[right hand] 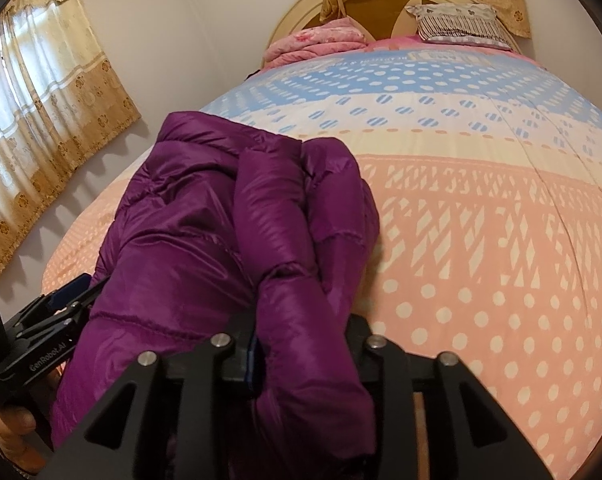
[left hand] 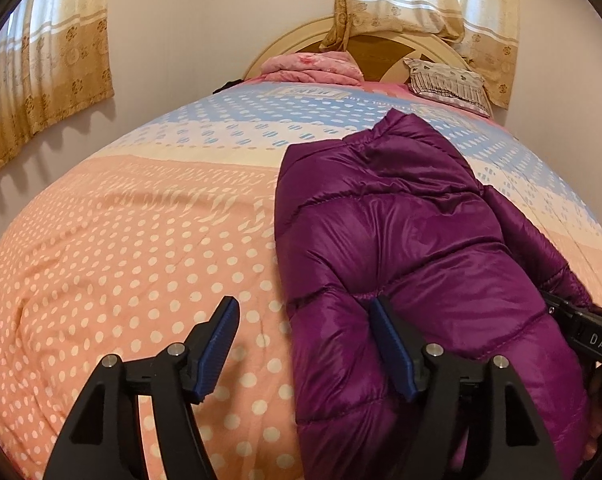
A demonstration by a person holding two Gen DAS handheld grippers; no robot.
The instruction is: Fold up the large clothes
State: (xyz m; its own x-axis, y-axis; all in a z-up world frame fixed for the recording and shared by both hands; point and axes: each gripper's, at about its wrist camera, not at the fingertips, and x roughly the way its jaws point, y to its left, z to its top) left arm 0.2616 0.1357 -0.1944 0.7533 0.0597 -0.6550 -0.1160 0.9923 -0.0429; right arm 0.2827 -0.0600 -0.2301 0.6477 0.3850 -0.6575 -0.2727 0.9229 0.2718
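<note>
Left gripper (left hand: 303,350): your jaws stand wide with nothing held; one pad hangs over the bedspread (left hand: 121,248), the other over the near edge of the purple puffer jacket (left hand: 401,240).

Right gripper (right hand: 297,364): narrow, with a puffy fold of the jacket bulging up between the fingers. Whether the pads press it you cannot tell, since the cloth hides them.

Jacket: lies lengthwise down the bed, already gathered into a long narrow bundle, a sleeve or side panel laid over the body.

Progress, as a judgement: your lengthwise folds look done. Remaining: let go of the fold on the right, then bring one end over the other to halve the bundle, and flatten it.

Also present: pink quilt (left hand: 313,66), patterned pillow (left hand: 447,78), both at the headboard.
</note>
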